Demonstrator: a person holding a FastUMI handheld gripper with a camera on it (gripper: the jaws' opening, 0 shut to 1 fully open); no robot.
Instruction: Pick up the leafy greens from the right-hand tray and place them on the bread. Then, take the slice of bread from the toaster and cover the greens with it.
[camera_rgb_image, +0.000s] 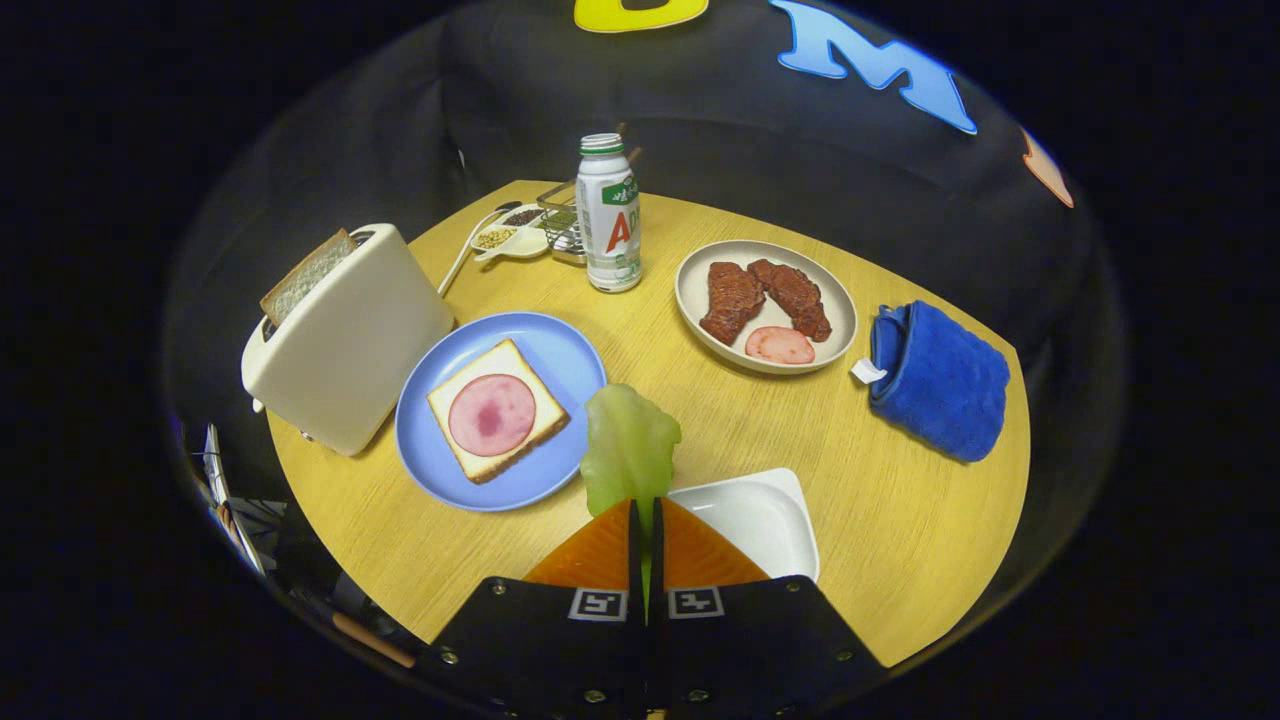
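My gripper (644, 508) is shut on a pale green lettuce leaf (630, 448), which sticks out ahead of the fingertips above the table. Just left of the leaf lies a blue plate (560, 350) with a slice of bread (515, 362) topped by a round of pink ham (491, 414). A cream toaster (350, 335) stands left of the plate, with a bread slice (305, 275) poking out of its slot. An empty white tray (752, 512) sits under the fingers, to their right.
A white bottle (610, 215) stands at the back of the round wooden table (900, 540), with small seasoning dishes (510, 235) and a wire rack behind it. A beige plate (700, 270) holds meat slices. A rolled blue towel (940, 380) lies far right.
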